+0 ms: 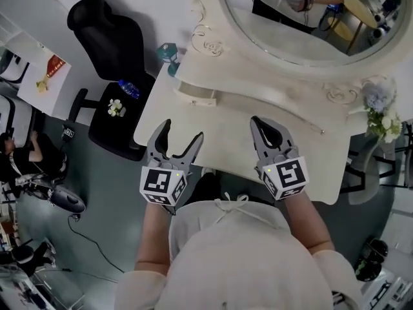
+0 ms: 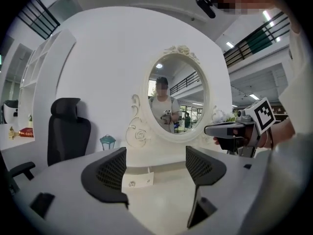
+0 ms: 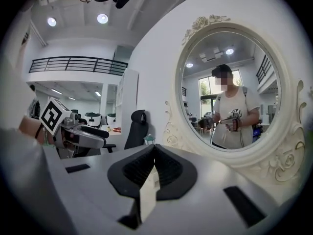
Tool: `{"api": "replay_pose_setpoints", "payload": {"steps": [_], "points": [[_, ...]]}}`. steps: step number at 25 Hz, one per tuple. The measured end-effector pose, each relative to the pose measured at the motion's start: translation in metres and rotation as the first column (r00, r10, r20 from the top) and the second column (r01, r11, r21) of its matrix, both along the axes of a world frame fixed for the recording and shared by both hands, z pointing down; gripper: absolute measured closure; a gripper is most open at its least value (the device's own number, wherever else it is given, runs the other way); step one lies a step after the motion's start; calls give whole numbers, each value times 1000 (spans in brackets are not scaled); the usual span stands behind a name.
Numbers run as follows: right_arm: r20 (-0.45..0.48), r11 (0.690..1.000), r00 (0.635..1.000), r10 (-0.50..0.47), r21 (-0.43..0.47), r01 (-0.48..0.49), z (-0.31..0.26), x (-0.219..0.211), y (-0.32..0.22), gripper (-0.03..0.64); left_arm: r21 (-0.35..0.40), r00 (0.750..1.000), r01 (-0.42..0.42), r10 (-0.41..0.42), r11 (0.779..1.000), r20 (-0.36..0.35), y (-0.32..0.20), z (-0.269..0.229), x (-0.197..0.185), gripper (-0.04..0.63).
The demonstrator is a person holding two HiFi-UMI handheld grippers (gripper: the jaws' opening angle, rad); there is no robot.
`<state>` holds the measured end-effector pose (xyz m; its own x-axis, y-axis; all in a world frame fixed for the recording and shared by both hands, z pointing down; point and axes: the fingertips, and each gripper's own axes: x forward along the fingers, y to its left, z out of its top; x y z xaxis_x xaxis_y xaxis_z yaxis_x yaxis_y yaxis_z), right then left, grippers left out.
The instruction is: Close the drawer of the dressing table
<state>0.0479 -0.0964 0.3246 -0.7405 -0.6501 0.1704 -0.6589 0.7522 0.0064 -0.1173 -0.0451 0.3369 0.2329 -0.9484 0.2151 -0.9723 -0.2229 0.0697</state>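
Drawer (image 1: 195,95) noted slightly out, at back left of dressing table (image 1: 226,134), below round mirror (image 1: 303,18). Left gripper (image 1: 182,130) over tabletop, jaws spread, empty, facing drawer. Right gripper (image 1: 259,123) alongside, jaws pressed together, nothing held.

Bare tabletop (image 1: 226,131) runs to the drawer (image 1: 193,97)
Mirror (image 1: 303,11) walls the back; flowers (image 1: 382,112) right, perhaps a lantern (image 1: 169,52) left.

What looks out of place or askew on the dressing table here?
The small drawer below the left of the mirror stands pulled out, its front not flush with the shelf. The left gripper points at it, jaws apart and empty. Nothing spilled or damaged shows.
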Motion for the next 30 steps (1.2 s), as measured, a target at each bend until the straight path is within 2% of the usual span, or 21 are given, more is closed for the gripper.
{"api": "replay_pose_setpoints", "payload": {"steps": [8,17,21,27,28,29,30], "points": [[-29,987,988,150,-56,-151,42,-37,-51,609,-115,991,-137,137,984,-7,-68,60,-41,212],[-74,956,970,231,-168,-241,111,-56,-82,609,-254,962,-270,268,929,-43,-102,141,-41,213],[-108,950,969,220,-202,-238,136,-65,-87,609,-302,965,-261,251,917,-72,-112,174,-44,213],[-128,938,966,223,-243,-249,162,-68,-92,609,-378,980,-201,181,904,-89,-121,215,-51,221],[-129,935,965,227,-249,-253,165,-67,-93,609,-388,983,-184,166,903,-80,-123,218,-52,243],[-129,932,964,231,-255,-257,168,-66,-94,609,-395,987,-163,148,904,-67,-124,221,-54,299],[-128,929,963,235,-261,-261,170,-66,-95,609,-400,990,-142,130,906,-56,-126,223,-55,388]]}}
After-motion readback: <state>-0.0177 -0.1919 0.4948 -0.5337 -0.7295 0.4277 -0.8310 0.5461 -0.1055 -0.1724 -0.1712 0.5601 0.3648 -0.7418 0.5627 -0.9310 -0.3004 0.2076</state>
